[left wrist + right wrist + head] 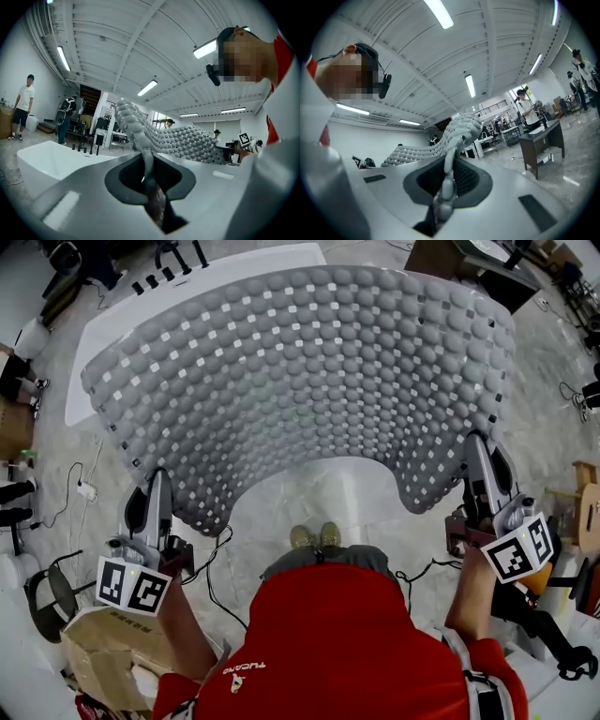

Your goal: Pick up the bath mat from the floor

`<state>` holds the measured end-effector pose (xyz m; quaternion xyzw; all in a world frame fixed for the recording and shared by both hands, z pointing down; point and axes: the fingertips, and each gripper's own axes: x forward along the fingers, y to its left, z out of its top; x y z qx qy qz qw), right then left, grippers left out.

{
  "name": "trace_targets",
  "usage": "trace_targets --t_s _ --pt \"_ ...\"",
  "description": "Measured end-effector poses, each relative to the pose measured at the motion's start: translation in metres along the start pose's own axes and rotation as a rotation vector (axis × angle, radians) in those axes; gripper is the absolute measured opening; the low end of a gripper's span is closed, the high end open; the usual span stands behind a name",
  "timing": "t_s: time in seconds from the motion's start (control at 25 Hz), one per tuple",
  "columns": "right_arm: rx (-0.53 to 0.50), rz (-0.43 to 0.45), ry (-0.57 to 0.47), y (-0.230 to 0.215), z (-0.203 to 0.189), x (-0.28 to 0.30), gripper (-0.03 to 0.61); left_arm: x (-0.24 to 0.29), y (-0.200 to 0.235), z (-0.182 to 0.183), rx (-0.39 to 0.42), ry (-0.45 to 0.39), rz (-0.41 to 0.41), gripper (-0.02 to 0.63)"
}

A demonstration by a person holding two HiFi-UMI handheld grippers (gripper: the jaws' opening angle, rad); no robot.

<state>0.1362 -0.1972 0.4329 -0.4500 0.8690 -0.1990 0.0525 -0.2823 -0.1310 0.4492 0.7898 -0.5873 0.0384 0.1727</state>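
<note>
A grey bath mat [309, 381] of bumpy knobs and small square holes hangs spread wide in the air in the head view, arching between both hands well above the floor. My left gripper [157, 486] is shut on its near left corner, and my right gripper [478, 454] is shut on its near right corner. In the left gripper view the mat [140, 133] edge runs pinched between the jaws and curves off to the right. Seen from the right gripper view, the mat [457, 133] rises from the jaws and sweeps left.
A white bathtub [122, 324] stands behind the mat, with dark taps [173, 268] on its far rim. A cardboard box [108, 648] sits at my lower left, cables [75, 486] trail on the marble floor, and a dark desk [541, 140] and several people stand around.
</note>
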Motion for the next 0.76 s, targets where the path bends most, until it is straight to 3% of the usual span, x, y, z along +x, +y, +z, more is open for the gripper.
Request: trace_targets --t_s 0.12,0.24,0.4,0.56,0.76 --pt "0.002 -0.017 0.006 0.005 0.010 -0.012 0.034 -0.006 -0.007 0.008 -0.005 0.006 -0.016 0.046" --pt "0.045 -0.029 0.044 -0.023 -0.007 -0.008 0.034 0.011 -0.014 -0.007 -0.008 0.056 -0.005 0.046" --pt "0.037 0.007 -0.027 -0.063 -0.025 0.021 0.034 0.051 -0.008 -0.017 0.054 -0.001 0.008 0.046" --pt "0.053 0.006 0.010 -0.069 -0.046 0.021 0.034 0.052 -0.008 -0.039 0.037 0.031 0.017 0.046" --pt "0.045 0.052 -0.061 -0.077 -0.058 0.041 0.034 0.062 0.001 -0.037 0.102 -0.023 0.027 0.046"
